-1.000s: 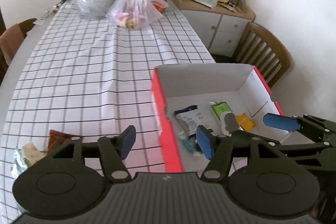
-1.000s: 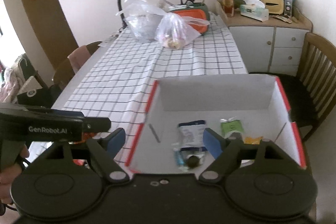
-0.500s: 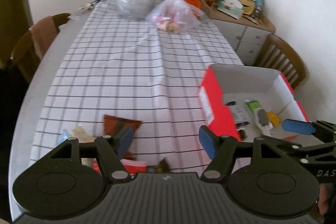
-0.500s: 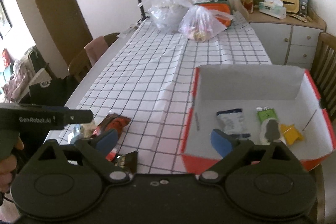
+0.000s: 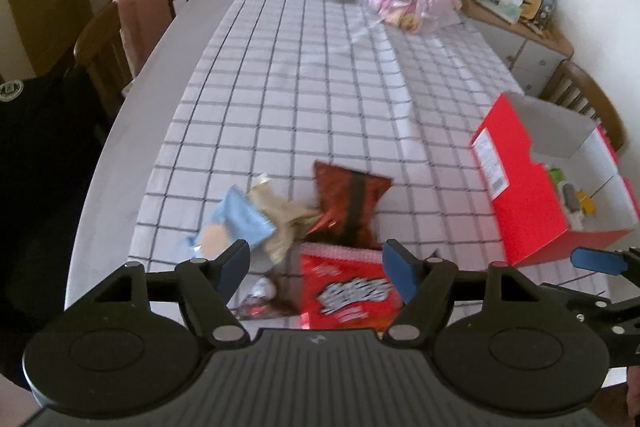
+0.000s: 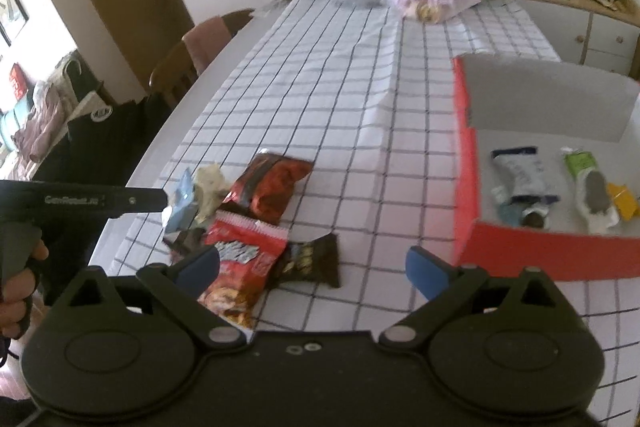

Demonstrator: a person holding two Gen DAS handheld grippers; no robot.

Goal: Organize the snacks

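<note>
Your left gripper [image 5: 316, 263] and right gripper [image 6: 312, 267] each have their 2 jaws spread wide, just opened further, empty above the snack packets [image 6: 244, 223].

Two fisheye wrist cameras look steeply down the checked surface [image 5: 320, 87] from close above; both share the snack pile [image 6: 256, 223] and red box [image 5: 524, 203].

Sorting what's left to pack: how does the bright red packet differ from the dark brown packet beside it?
The red packet is larger than the brown packet. The red one has a white zigzag top edge and bold white lettering; the brown one is dark with pale print. The red one lies partly under other snacks, the brown one beside the heap. Both lie flat on the tablecloth, outside the box.
</note>
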